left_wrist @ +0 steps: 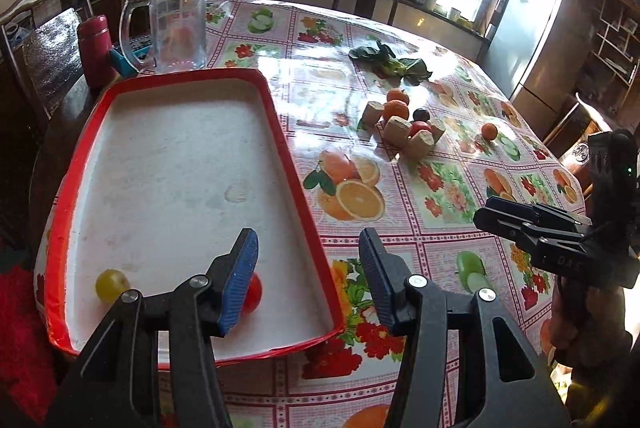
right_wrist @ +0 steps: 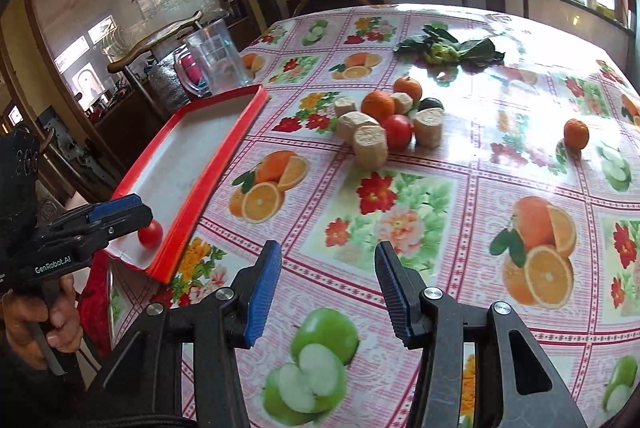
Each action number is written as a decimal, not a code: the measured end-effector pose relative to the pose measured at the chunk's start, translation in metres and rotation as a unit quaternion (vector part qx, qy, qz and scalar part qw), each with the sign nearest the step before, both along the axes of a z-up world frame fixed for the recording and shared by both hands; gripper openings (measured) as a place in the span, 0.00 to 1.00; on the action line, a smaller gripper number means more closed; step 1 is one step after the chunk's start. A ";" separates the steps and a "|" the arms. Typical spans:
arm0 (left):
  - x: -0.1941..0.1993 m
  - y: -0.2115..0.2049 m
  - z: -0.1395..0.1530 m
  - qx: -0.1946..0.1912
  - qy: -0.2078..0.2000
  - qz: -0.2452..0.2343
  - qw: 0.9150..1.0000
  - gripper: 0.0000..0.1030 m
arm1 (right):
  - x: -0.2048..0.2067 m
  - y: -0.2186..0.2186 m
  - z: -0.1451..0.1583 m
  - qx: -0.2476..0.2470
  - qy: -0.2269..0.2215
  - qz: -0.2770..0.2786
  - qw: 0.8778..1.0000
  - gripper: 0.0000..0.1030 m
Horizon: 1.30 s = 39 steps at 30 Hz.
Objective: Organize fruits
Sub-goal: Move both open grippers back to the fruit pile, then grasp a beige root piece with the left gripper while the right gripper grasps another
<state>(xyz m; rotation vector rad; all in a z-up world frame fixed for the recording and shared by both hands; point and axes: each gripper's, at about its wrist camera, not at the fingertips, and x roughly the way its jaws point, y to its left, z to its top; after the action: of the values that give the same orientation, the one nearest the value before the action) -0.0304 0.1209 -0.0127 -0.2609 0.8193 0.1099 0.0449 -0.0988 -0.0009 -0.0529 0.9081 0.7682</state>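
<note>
A red-rimmed white tray (left_wrist: pixel 280 115) lies at the table's left edge; it also shows in the right wrist view (right_wrist: pixel 224 155). In its near end sit a yellow-green fruit (left_wrist: pixel 112 284) and a small red fruit (left_wrist: pixel 253 292) (right_wrist: pixel 151 234). My left gripper (left_wrist: pixel 308 268) is open and empty above the tray's near right corner. My right gripper (right_wrist: pixel 326 288) is open and empty above the tablecloth. Mid-table lie oranges (right_wrist: pixel 378 105), a red fruit (right_wrist: pixel 397 131), a dark fruit (right_wrist: pixel 430 103) and several tan cork-like blocks (right_wrist: pixel 370 147). A lone orange (right_wrist: pixel 576 133) sits to the right.
A clear glass jug (left_wrist: pixel 178 23) and a pink bottle (left_wrist: pixel 94 45) stand behind the tray. Leafy greens (right_wrist: pixel 448 47) lie at the far side. Chairs stand around the table. The right gripper shows in the left wrist view (left_wrist: pixel 532 228).
</note>
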 end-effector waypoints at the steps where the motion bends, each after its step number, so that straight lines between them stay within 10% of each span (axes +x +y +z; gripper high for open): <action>1: 0.004 -0.004 0.001 0.000 -0.001 -0.005 1.000 0.50 | 0.004 -0.004 -0.001 0.003 0.001 -0.006 1.000 0.49; 30: 0.164 -0.076 -0.043 -0.029 0.026 -0.069 0.997 0.49 | 0.150 0.016 -0.027 0.040 0.040 -0.030 0.998 0.42; 39: 0.173 -0.074 -0.043 -0.038 0.011 -0.086 0.995 0.34 | 0.146 0.009 -0.024 0.031 0.025 -0.028 0.999 0.32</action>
<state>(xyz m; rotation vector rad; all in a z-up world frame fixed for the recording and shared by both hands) 0.1421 0.0470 -0.0559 -0.2600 0.8649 -0.0810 0.1911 -0.0897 -0.0249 0.0466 0.9290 0.7473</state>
